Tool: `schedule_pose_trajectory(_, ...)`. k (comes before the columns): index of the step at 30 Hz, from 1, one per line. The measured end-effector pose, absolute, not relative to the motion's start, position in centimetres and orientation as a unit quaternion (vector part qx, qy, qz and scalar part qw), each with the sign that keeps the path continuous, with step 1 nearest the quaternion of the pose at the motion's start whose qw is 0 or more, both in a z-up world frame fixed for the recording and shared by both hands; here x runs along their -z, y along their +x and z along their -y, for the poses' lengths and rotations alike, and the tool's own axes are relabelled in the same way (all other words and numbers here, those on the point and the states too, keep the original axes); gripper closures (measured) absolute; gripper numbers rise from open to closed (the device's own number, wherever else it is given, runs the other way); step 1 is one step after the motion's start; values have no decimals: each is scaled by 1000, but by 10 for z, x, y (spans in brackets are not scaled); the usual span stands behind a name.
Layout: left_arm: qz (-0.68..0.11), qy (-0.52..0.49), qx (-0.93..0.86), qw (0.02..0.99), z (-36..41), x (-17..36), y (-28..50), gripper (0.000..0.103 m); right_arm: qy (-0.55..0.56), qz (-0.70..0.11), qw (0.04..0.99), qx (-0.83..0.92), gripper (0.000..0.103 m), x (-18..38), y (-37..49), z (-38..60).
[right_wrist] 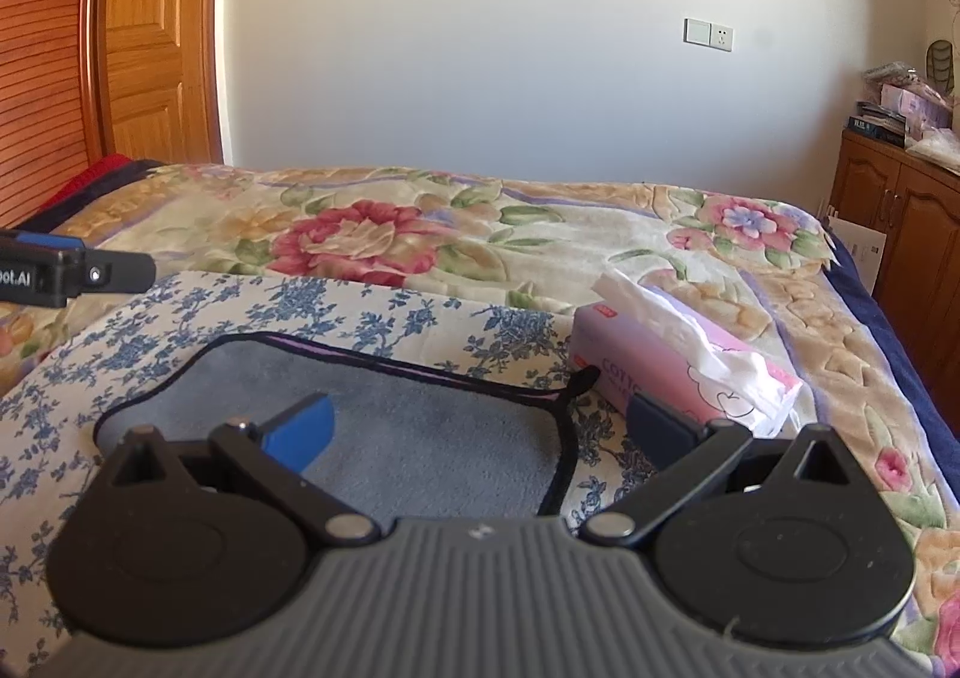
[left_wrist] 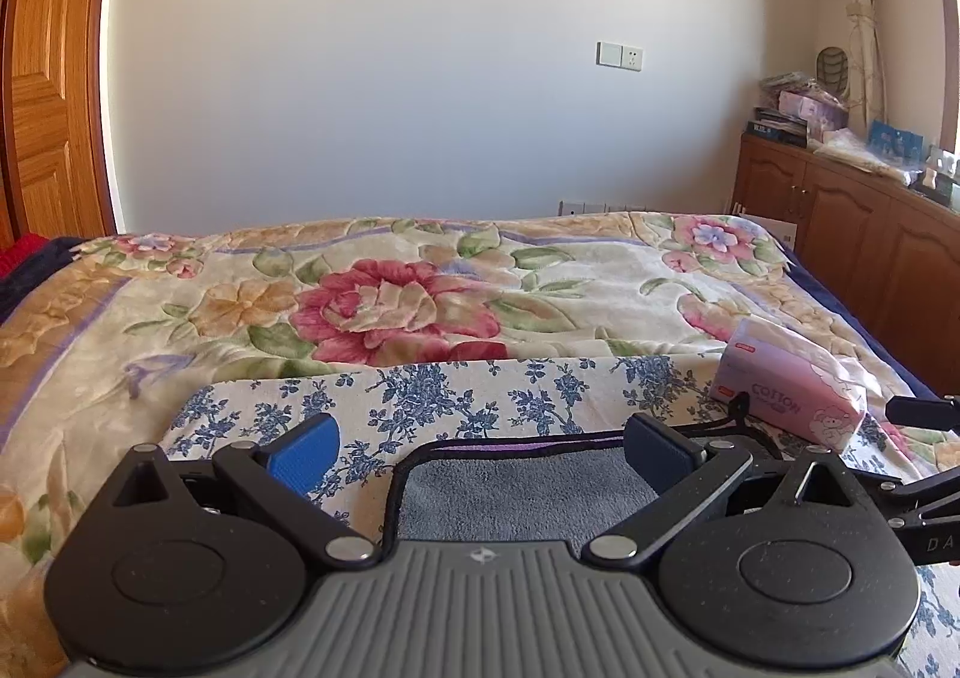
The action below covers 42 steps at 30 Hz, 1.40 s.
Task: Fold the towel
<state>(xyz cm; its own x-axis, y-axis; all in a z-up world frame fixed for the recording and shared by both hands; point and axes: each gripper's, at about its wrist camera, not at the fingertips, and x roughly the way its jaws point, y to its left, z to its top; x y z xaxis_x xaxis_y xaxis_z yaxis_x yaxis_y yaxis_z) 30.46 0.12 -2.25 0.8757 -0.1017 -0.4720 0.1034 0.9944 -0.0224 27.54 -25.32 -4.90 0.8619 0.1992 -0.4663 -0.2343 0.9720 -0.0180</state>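
Observation:
A grey towel (left_wrist: 528, 492) with black edging and a purple strip lies flat on a blue-flowered white cloth (left_wrist: 480, 396) on the bed. It also shows in the right wrist view (right_wrist: 420, 426). My left gripper (left_wrist: 480, 447) is open and empty, hovering over the towel's near part. My right gripper (right_wrist: 480, 426) is open and empty, over the towel's right side near its hanging loop (right_wrist: 579, 381). The left gripper's side shows at the left of the right wrist view (right_wrist: 72, 273).
A pink tissue pack (right_wrist: 684, 372) lies just right of the towel, also in the left wrist view (left_wrist: 792, 396). The floral blanket (left_wrist: 420, 294) covers the bed. A wooden cabinet (left_wrist: 852, 240) stands at the right, a wooden door (right_wrist: 144, 36) at the left.

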Motion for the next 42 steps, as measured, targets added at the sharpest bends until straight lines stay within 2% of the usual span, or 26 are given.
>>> schedule_pose_trajectory(20,-265,10,48,963,-11,25,241,0,-32,-223,967,-120,0,27,220,245)
schedule_pose_trajectory(42,-279,28,60,958,-5,29,167,0,-17,-236,967,-89,0,29,167,254)
